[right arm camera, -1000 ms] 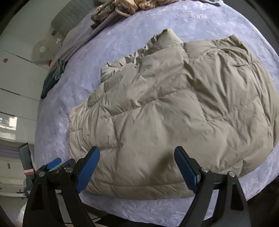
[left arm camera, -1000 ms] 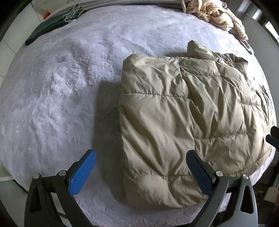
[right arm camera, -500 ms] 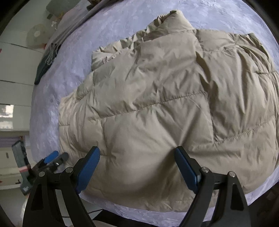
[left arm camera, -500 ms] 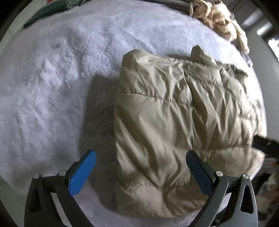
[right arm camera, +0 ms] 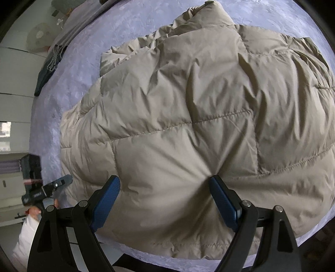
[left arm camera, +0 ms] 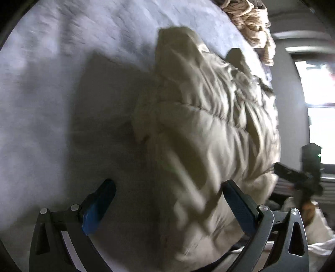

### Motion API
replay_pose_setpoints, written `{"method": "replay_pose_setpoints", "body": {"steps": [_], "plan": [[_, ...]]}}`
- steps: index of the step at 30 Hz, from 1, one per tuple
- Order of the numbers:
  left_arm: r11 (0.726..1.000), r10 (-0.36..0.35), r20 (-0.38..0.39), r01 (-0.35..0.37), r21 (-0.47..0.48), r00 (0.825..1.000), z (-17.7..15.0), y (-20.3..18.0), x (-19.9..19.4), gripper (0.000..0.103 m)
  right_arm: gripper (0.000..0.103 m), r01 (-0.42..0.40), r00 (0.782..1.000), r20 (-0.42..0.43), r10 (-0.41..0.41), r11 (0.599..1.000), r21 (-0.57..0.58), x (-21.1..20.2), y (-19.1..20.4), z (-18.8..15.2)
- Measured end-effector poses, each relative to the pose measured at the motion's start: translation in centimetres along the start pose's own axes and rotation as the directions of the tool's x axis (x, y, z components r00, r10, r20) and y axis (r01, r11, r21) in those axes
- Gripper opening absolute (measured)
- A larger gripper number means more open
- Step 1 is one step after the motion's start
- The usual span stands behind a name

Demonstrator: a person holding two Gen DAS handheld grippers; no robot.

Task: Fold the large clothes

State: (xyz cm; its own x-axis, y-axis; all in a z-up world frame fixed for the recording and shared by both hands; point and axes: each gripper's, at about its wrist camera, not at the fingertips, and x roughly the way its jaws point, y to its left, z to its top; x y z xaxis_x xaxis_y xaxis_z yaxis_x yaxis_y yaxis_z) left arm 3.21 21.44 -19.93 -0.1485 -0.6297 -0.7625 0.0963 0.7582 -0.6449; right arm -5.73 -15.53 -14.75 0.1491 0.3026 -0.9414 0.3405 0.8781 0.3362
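Both grippers have closed in on the beige puffer jacket (right arm camera: 188,129) at the bed's (right arm camera: 272,16) near edge, left gripper (left arm camera: 167,200) and right gripper (right arm camera: 165,198) spread wide and empty; soft, bulky, probably slippery, it is best pinched at a hem corner.

The folded jacket (right arm camera: 199,129) lies on the bed (right arm camera: 272,14), reaching close to the bed's near edge, directly ahead of my right gripper (right arm camera: 165,200), whose spread jaws sit over its near portion. My left gripper (left arm camera: 167,200) is at the jacket's left side, right jaw over the jacket (left arm camera: 205,134), left jaw over bare bed (left arm camera: 52,94). A heap of clothes (left arm camera: 251,27) lies behind the jacket at the bed's far edge; a scarf (right arm camera: 48,67) lies at the far left edge.
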Motion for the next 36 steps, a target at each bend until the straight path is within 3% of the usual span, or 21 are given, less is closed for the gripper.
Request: {"method": "replay_pose_setpoints", "body": {"steps": [4,10,11,12,13,16,17,18,19,22,26,36], "plan": [[0.994,-0.095,-0.045,0.097,0.046,0.994,1.3,-2.0,3.0,0.103,0.090,0.013,1.000,-0.005,-0.013,1.000,-0.011,0.3,0.1,0.2],[0.990,-0.115,-0.100,0.123,0.071,0.988,1.8,-3.3,5.3,0.101,0.090,0.018,1.000,-0.023,-0.018,0.999,-0.027,0.1,1.0,0.6],[0.989,-0.123,-0.097,0.130,0.069,0.988,1.8,-3.4,5.1,0.093,0.090,0.011,1.000,-0.019,-0.012,0.999,-0.033,-0.4,1.1,0.6],[0.988,-0.131,-0.100,0.139,0.069,0.986,1.7,-3.6,4.9,0.065,0.090,0.012,1.000,-0.012,-0.013,0.999,-0.037,-0.7,1.2,0.8],[0.986,-0.151,-0.104,0.158,0.059,0.983,1.7,-3.9,4.6,0.049,0.090,0.016,1.000,0.003,-0.016,0.999,-0.045,-1.2,1.1,0.9],[0.987,-0.130,-0.072,0.136,0.089,0.989,0.9,-5.8,2.8,0.031,0.086,0.040,0.997,0.066,-0.037,0.998,-0.050,-2.4,0.6,1.4],[0.987,-0.122,-0.062,0.128,0.100,0.991,0.7,-6.7,2.2,0.030,0.064,0.035,0.995,0.092,-0.031,0.998,-0.043,-2.6,0.3,1.6],[0.986,-0.120,-0.051,0.125,0.113,0.991,0.5,-7.7,1.4,0.029,0.030,0.031,0.994,0.107,-0.027,0.999,-0.035,-2.7,0.1,1.9],[0.984,-0.121,-0.041,0.125,0.124,0.992,0.2,-8.6,0.6,0.029,0.019,0.032,0.993,0.115,-0.029,0.999,-0.024,-2.6,-0.3,2.2],[0.978,-0.135,-0.014,0.135,0.161,0.991,-0.5,-13.0,-1.8,0.029,0.011,-0.002,0.990,0.140,0.003,1.000,-0.007,-1.5,-1.1,3.2],[0.975,-0.098,0.006,0.095,0.201,0.995,-1.6,-18.9,-3.3,0.029,0.010,-0.022,0.988,0.151,0.026,0.999,-0.026,0.7,-1.4,4.6],[0.972,0.101,0.000,-0.099,0.215,0.995,-1.9,-32.5,0.8,0.029,0.004,-0.169,0.981,0.105,0.164,0.985,0.040,4.1,-4.3,7.6]]}}
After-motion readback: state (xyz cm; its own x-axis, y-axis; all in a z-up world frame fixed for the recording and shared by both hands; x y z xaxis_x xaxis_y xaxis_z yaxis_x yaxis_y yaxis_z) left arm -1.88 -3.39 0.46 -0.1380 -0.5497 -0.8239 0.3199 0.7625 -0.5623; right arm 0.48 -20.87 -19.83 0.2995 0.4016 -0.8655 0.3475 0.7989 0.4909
